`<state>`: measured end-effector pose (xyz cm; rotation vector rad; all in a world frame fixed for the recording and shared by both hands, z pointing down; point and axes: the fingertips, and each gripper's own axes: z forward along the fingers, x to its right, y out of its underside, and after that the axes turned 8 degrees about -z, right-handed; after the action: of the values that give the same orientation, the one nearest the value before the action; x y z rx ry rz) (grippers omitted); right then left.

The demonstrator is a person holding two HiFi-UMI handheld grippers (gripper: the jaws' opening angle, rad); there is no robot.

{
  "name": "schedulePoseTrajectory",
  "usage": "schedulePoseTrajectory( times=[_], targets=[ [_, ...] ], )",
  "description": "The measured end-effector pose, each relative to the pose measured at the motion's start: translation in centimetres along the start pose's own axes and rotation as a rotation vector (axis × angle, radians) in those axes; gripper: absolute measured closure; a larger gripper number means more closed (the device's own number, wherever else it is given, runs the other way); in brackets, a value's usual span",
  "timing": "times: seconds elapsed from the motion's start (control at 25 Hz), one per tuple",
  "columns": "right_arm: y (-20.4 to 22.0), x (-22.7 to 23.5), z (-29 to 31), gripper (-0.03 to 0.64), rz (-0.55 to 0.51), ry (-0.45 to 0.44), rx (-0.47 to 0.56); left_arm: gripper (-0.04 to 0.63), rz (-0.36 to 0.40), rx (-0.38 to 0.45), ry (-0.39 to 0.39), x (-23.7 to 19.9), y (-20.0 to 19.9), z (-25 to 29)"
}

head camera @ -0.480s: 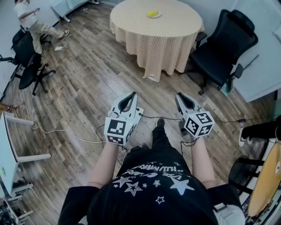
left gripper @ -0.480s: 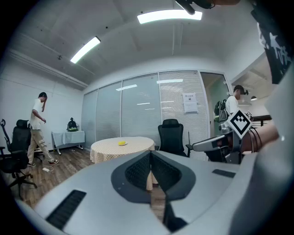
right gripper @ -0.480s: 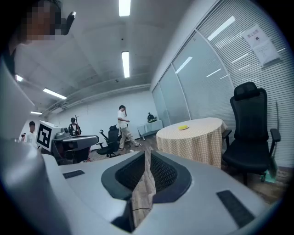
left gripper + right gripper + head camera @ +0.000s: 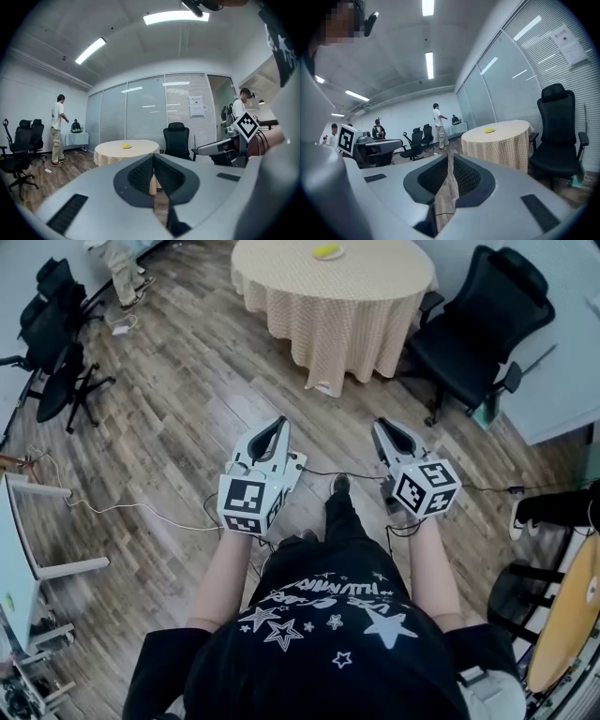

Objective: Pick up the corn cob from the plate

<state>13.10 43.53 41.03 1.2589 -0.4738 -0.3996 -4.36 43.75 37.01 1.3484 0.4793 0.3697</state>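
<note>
Corn cob [image 4: 326, 250] sits on its plate [image 4: 339, 253] on the round table [image 4: 375, 282], well away from both claws. Left claw [image 4: 278, 422] and right claw [image 4: 382, 425] are each pinched shut with nothing in them. I'd walk right up to the table first, then open one claw wide and come in across the cob's narrow side.

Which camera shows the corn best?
The head view: it looks down on the corn on its plate, yellow against white. Both gripper views catch it side-on from across the room, a small yellow speck on the table.
</note>
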Motion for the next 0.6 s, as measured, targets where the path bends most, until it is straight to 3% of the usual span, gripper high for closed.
schedulePoseTrajectory(
  times=[0.44, 0.6],
  targets=[
    [-0.6, -0.5, 0.8, 0.565, 0.005, -0.018, 0.019, 0.586, 0.004, 0.002, -0.021, -0.8, -0.3, -0.6],
    [-1.8, -0.2, 0.4, 0.564, 0.021, -0.002, 0.077, 0.586, -0.011, 0.015, -0.021, -1.0, -0.5, -0.9]
  ],
)
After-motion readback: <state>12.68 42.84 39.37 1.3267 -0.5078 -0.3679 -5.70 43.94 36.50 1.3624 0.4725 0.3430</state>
